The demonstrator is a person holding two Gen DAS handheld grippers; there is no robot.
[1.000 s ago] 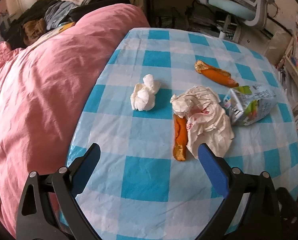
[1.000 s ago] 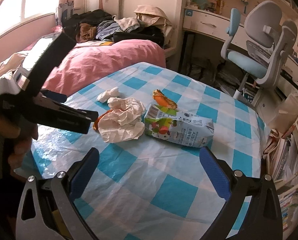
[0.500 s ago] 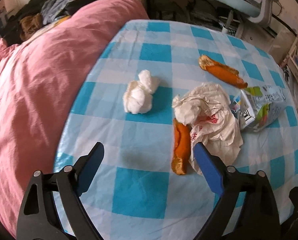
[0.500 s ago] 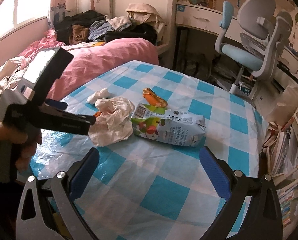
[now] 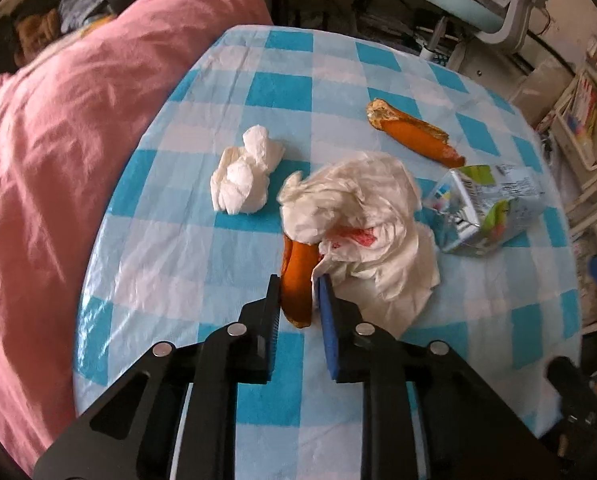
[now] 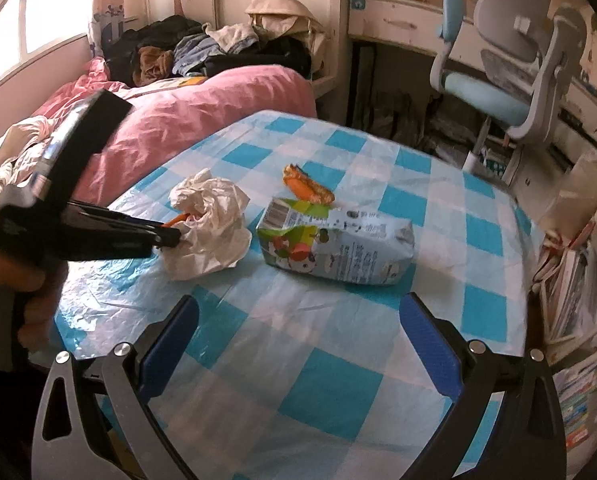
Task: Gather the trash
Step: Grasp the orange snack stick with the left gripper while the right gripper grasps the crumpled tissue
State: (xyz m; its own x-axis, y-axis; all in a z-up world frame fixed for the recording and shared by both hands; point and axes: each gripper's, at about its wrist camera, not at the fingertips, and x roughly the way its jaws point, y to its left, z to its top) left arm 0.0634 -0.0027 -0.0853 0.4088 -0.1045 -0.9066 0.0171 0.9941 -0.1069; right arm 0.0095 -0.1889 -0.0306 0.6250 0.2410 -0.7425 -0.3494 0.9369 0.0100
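Observation:
Trash lies on a blue-and-white checked table [image 5: 258, 404]. My left gripper [image 5: 298, 286] is shut on an orange peel [image 5: 296, 276] that lies partly under a crumpled white wrapper [image 5: 362, 216]. A white tissue ball [image 5: 244, 176], a second orange peel [image 5: 414, 134] and a crushed juice carton [image 5: 482, 212] lie beyond. In the right wrist view my right gripper [image 6: 298, 340] is open and empty above the near table, with the carton [image 6: 338, 244] ahead, the wrapper [image 6: 210, 224] to its left and the left gripper [image 6: 170, 236] at the wrapper's edge.
A bed with a pink duvet [image 5: 66, 140] touches the table's left side, with piled clothes [image 6: 202, 52] behind. An office chair [image 6: 510, 60] and a desk stand at the back right. Bookshelves [image 6: 578, 280] line the right side.
My left gripper moved forward and down to the near orange peel and closed its fingers on it. The right gripper stayed open and edged closer to the table.

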